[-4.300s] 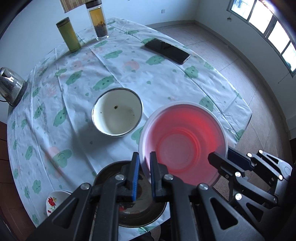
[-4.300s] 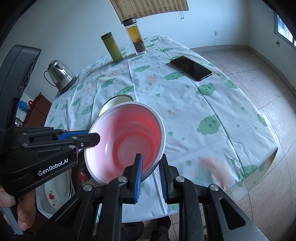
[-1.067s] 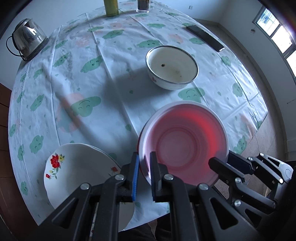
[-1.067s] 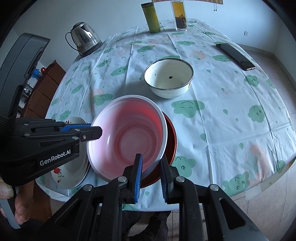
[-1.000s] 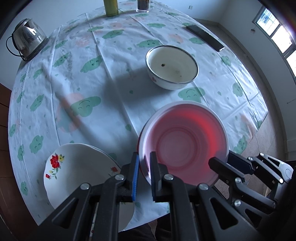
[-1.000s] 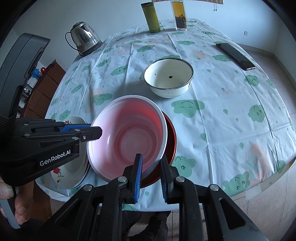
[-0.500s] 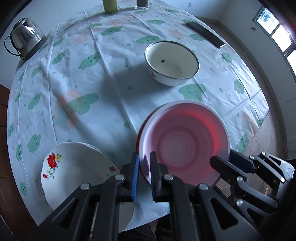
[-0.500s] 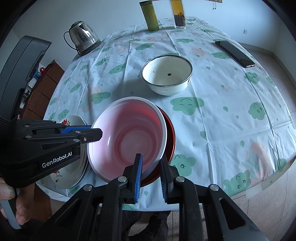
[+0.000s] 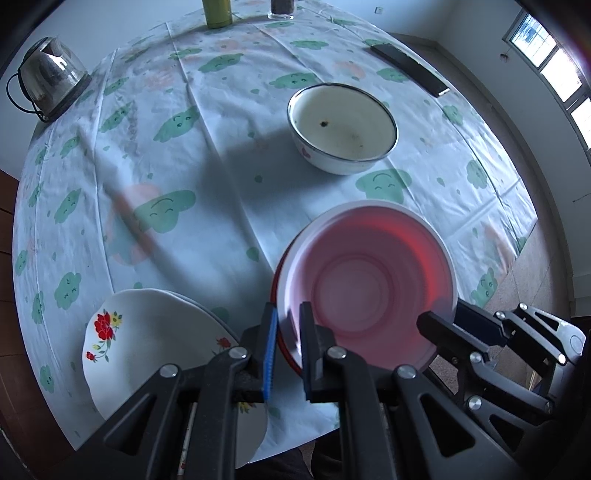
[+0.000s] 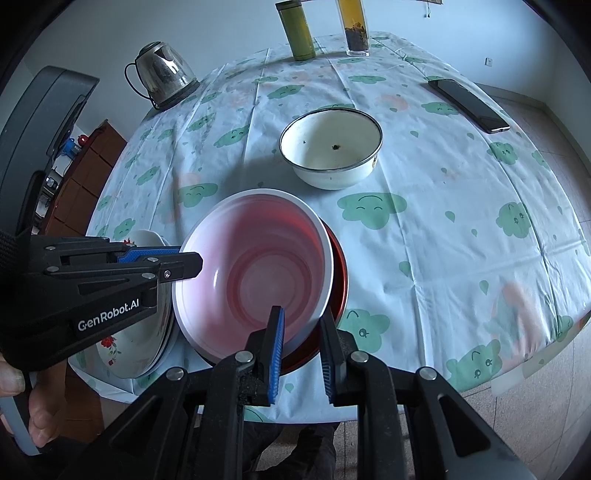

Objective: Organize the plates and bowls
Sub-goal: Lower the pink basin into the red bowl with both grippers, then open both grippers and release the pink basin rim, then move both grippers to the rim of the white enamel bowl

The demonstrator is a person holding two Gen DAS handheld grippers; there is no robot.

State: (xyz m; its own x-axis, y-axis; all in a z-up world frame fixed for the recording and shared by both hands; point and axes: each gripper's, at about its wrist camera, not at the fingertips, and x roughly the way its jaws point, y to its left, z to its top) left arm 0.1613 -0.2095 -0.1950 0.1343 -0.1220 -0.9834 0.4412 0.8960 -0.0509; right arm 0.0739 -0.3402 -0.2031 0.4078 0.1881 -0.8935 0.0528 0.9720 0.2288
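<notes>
A white bowl with a pink-red inside (image 9: 365,291) (image 10: 258,273) hangs between both grippers at the near table edge. My left gripper (image 9: 288,308) (image 10: 186,258) is shut on its left rim, pointing straight down. My right gripper (image 10: 302,313) (image 9: 441,314) is shut on the near right rim. Directly under the bowl lies a red dish (image 10: 339,273) (image 9: 275,291), only its rim showing; I cannot tell whether they touch. A white plate with red flowers (image 9: 147,339) (image 10: 125,343) lies to the left. A white enamel bowl (image 9: 341,127) (image 10: 330,147) stands farther back.
A steel kettle (image 10: 162,75) (image 9: 48,83) stands at the far left, a green bottle (image 10: 297,29) and a tea jar (image 10: 356,26) at the far edge, and a dark phone (image 10: 469,105) at the far right. A person's hand (image 10: 22,391) holds the left gripper. The cloud-print tablecloth (image 10: 461,221) hangs over the near edge.
Since the earliest frames both grippers have carried the bowl over the red dish. In the last second the bowl has settled slightly closer to that dish; both grips are unchanged.
</notes>
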